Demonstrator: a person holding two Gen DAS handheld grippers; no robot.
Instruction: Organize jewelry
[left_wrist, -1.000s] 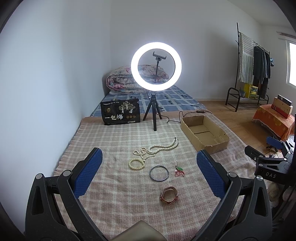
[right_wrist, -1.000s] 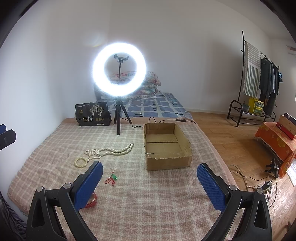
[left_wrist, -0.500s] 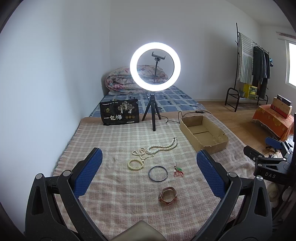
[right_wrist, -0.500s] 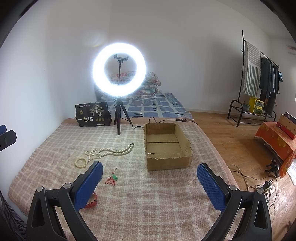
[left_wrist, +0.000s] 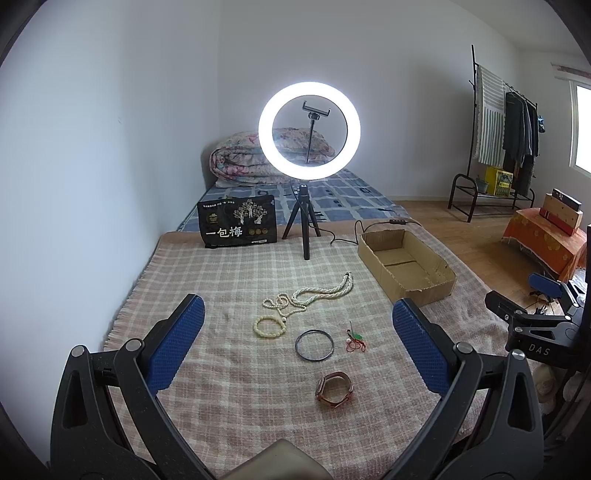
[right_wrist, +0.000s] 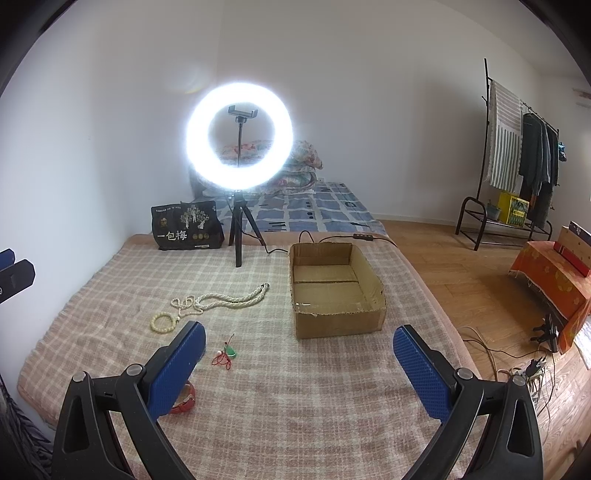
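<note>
Jewelry lies on a checked blanket (left_wrist: 229, 280). A long pearl necklace (left_wrist: 314, 295), a cream bead bracelet (left_wrist: 269, 326), a dark bangle (left_wrist: 314, 344), a red-string charm with a green bead (left_wrist: 355, 339) and a brown watch strap (left_wrist: 334, 389) are spread out. My left gripper (left_wrist: 297, 321) hovers open above and short of them. My right gripper (right_wrist: 299, 345) is open too, in front of an empty cardboard box (right_wrist: 334, 291). The necklace (right_wrist: 221, 299), bracelet (right_wrist: 164, 323) and charm (right_wrist: 225, 354) show left of it. The strap (right_wrist: 183, 398) peeks from behind its left finger.
A lit ring light on a tripod (left_wrist: 308, 131) stands at the blanket's far edge, its cable running to the box. A black printed bag (left_wrist: 237, 221) sits beside it. A folded quilt, clothes rack (right_wrist: 517, 155) and orange-covered stand (right_wrist: 550, 273) lie beyond on the wooden floor.
The left wrist view has shifted slightly; the jewelry sits a touch lower and more left in it. The right gripper has held still. Nothing was picked up.
</note>
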